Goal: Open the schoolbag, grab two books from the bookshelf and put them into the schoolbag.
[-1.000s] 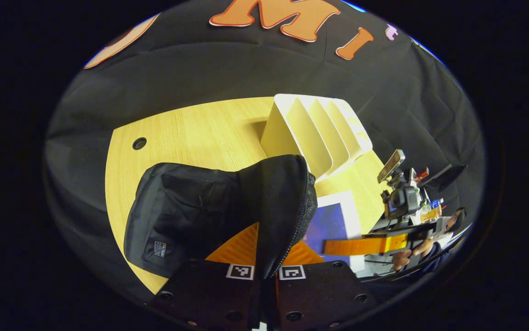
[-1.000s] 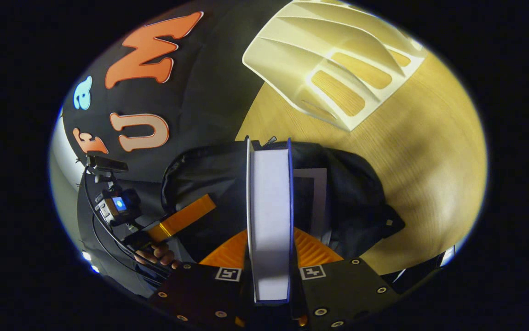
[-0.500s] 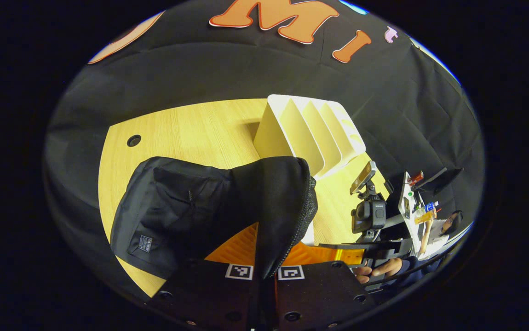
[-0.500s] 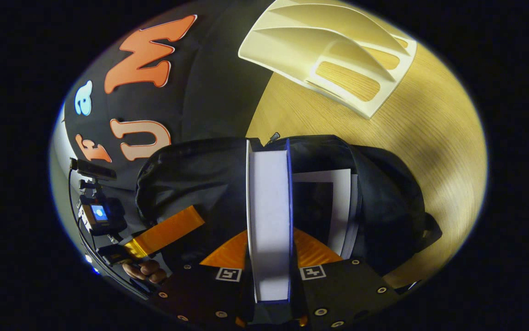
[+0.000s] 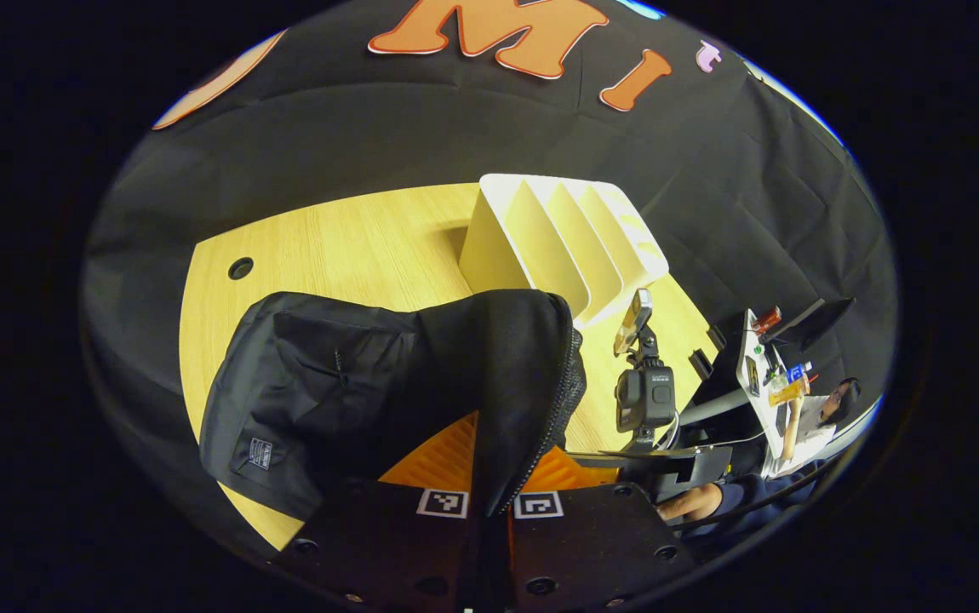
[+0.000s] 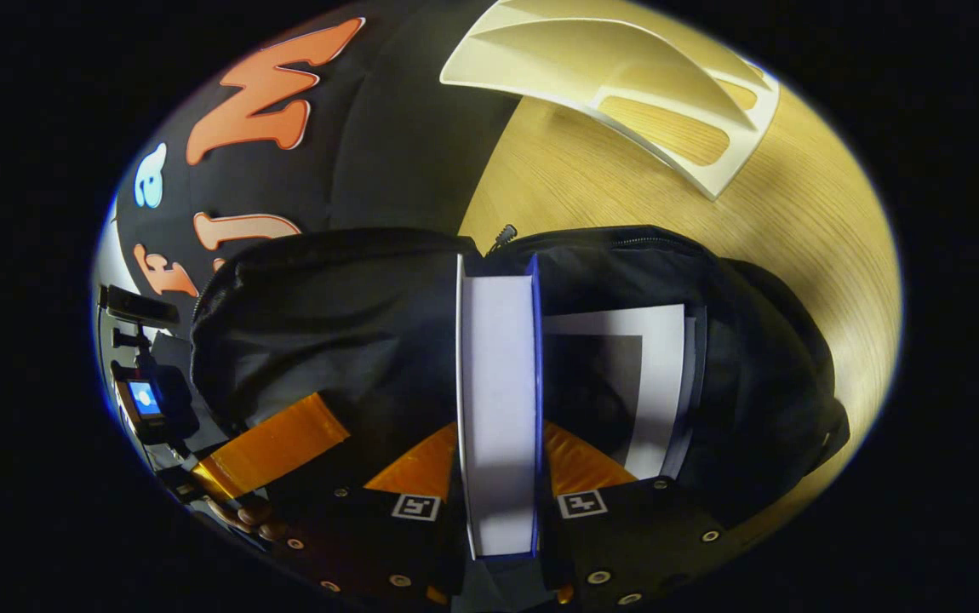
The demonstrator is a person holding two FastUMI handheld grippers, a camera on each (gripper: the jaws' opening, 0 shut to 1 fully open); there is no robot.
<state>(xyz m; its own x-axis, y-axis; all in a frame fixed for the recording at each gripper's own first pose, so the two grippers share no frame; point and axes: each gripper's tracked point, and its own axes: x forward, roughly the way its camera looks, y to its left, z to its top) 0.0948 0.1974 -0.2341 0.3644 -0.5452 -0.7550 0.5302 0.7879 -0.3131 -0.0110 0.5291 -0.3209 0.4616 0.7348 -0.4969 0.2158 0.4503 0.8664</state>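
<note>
Black cloth backs a pale wooden counter (image 5: pixel 345 247) where everything sits; just ahead of the left tool (image 5: pixel 489 477) stands the bag (image 5: pixel 328 392), and that tool is closed on the bag's zipped edge, both fingers pinching the flap, seemingly to lift it and keep the mouth wide for loading; beyond the bag, farther from that tool, stands the white rack (image 5: pixel 558 238), its slots bare, so both books appear to have left it.

From the right tool (image 6: pixel 498 477) the reason is plain; it clamps a book (image 6: pixel 498 400) edge-on between its fingers, spine end forward, pointed straight into the open bag (image 6: pixel 353 315), which would let it slide in beside what is inside; just right of that book, within the bag, rests a second book (image 6: pixel 651 375), flat against the wall; the left tool's finger (image 6: pixel 272 443) shows to the left, against the bag's flap.

Counted: two tools, both gripping; two books, one in the bag and one at its mouth; one bag; one rack (image 6: pixel 626 77), far ahead.
</note>
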